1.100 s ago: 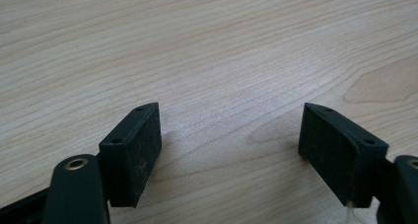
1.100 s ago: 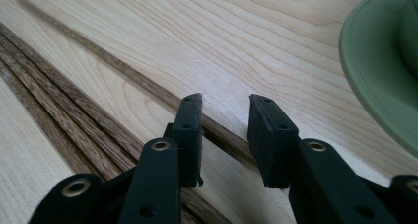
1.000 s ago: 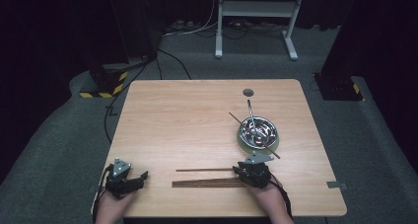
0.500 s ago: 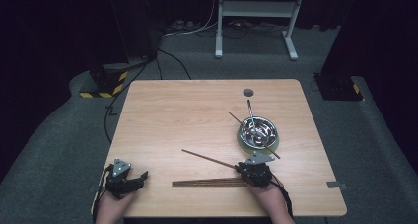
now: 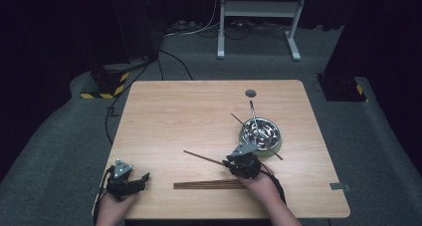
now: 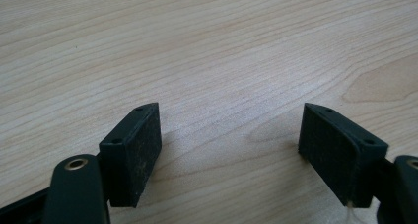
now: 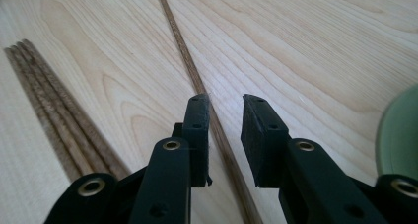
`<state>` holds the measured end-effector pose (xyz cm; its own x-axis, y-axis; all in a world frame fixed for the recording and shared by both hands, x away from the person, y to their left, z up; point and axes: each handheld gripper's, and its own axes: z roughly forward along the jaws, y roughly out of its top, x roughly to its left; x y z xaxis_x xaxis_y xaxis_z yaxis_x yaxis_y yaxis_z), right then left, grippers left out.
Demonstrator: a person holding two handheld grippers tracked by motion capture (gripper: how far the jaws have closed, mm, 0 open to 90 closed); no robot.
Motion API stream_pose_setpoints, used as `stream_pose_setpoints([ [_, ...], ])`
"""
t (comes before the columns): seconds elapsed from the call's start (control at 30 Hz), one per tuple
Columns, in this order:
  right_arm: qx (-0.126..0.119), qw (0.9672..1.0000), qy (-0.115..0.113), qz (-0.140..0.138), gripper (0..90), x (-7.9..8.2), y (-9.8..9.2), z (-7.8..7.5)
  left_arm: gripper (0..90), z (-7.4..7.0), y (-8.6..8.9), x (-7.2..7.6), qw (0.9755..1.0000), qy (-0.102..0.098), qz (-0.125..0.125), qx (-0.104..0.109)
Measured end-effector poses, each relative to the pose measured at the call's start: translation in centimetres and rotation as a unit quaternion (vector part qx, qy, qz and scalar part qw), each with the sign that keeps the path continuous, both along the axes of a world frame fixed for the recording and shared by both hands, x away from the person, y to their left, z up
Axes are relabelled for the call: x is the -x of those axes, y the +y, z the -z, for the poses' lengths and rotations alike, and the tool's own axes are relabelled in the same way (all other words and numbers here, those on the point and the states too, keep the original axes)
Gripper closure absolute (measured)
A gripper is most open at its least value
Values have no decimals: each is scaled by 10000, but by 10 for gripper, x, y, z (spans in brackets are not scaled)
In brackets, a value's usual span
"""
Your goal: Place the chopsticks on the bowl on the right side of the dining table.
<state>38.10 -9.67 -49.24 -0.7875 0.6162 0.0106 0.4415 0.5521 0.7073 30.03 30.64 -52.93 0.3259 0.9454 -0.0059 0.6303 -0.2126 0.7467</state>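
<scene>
My right gripper (image 5: 234,162) (image 7: 224,103) is shut on one brown chopstick (image 5: 204,158) (image 7: 182,41) near its right end, and the stick points left across the table. In the right gripper view it runs between the narrow jaws, tight along the left pad. A flat bundle of several chopsticks (image 5: 209,184) (image 7: 54,105) lies just in front of that hand. Behind it stands a steel bowl with a green rim (image 5: 274,145) (image 7: 399,135). My left gripper (image 5: 142,177) (image 6: 229,130) rests open at the front left with bare wood between its pads.
A metal utensil (image 5: 253,111) and another chopstick (image 5: 239,120) lean out of the bowl. The wooden table (image 5: 174,116) has a round hole (image 5: 250,93) at the back. A metal stand and cables lie on the floor beyond.
The chopstick lay level above the bundle, then its left end swung away from me. The right gripper has moved toward the bowl with it. The left gripper stayed put.
</scene>
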Motion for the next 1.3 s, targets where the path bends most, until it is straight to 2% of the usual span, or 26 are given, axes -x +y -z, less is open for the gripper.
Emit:
stream_pose_setpoints([
  [0.07, 95, 9999, 63, -80, 733, -6, 7, 2, 242, 0, 0, 0, 10000, -7, 15, 9],
  [0.13, 206, 9994, 227, -186, 739, -12, 11, 5, 242, 0, 0, 0, 10000, 3, 14, -2],
  [0.23, 360, 9986, 266, -282, 742, -18, 16, 8, 242, 0, 0, 0, 10000, 2, 13, -1],
  [0.33, 353, 9979, 363, -392, 747, -21, 18, 10, 242, 0, 0, 0, 10000, 3, 10, 1],
  [0.43, 391, 9978, 413, -348, 754, -20, 22, 12, 242, 0, 0, 0, 10000, -2, 32, 17],
  [0.67, 489, 9973, 324, -442, 769, -21, 24, 15, 241, 0, 0, 0, 10000, -2, 37, 23],
  [0.73, 447, 9971, 370, -483, 784, -22, 23, 16, 241, 0, 0, 0, 10000, -3, 38, 20],
  [0.87, 483, 9971, 257, -533, 807, -22, 22, 16, 241, 0, 0, 0, 10000, -4, 43, 14],
  [1.1, 445, 9976, 255, -461, 811, -26, 21, 17, 241, 0, 0, 0, 10000, -4, 45, 13],
  [1.3, 546, 9971, 85, -532, 838, -26, 23, 17, 242, 0, 0, 0, 10000, 10, 46, 3],
])
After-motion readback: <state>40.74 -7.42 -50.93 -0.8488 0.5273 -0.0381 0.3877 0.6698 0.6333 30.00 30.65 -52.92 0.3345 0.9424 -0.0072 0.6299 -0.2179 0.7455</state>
